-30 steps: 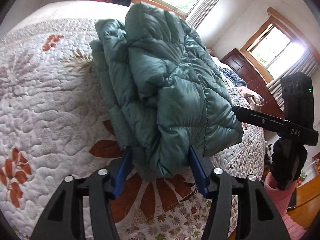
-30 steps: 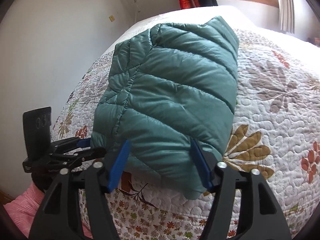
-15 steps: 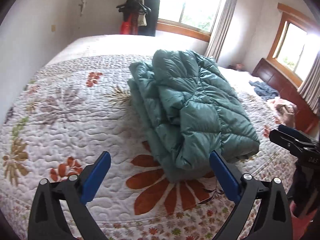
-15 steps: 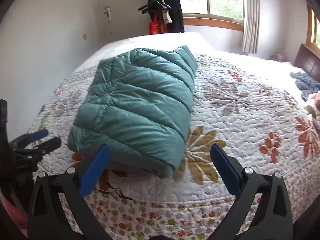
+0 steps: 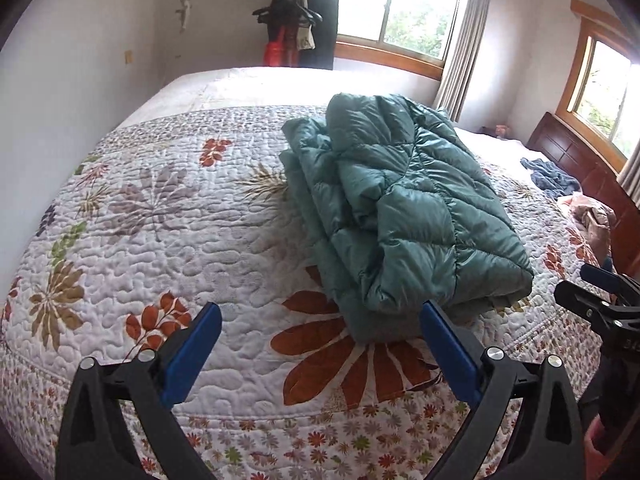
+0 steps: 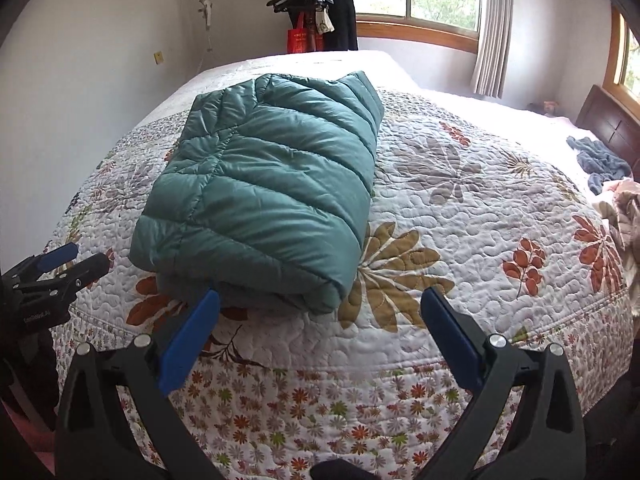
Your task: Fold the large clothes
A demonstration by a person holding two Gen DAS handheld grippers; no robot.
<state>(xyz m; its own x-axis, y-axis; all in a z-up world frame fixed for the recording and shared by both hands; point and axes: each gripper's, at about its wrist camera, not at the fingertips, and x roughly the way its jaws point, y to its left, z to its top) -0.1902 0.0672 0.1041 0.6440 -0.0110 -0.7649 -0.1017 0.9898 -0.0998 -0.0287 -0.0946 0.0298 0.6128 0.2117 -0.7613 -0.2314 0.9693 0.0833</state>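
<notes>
A teal quilted puffer jacket point(image 5: 404, 216) lies folded in a thick bundle on the flowered quilt point(image 5: 160, 240) of the bed. In the right wrist view the same jacket point(image 6: 264, 196) shows its smooth quilted back. My left gripper point(image 5: 320, 320) stands open just short of the bundle's near end, nothing between its blue pads point(image 5: 188, 356). My right gripper point(image 6: 320, 308) is open too, held back from the jacket's near edge. Each gripper shows at the edge of the other's view: the right gripper point(image 5: 600, 304), the left gripper point(image 6: 60, 268).
Loose clothes lie at the bed's far right: a blue garment point(image 5: 554, 178) and a pinkish pile point(image 5: 592, 216). A dark wooden headboard point(image 5: 576, 160) stands behind them. A coat rack with dark clothes point(image 5: 304, 20) is by the window. The quilt's hem point(image 6: 320, 364) runs just ahead of my fingers.
Both grippers let go of the jacket's near end, opened wide and drew back and up. The jacket now lies free on the quilt.
</notes>
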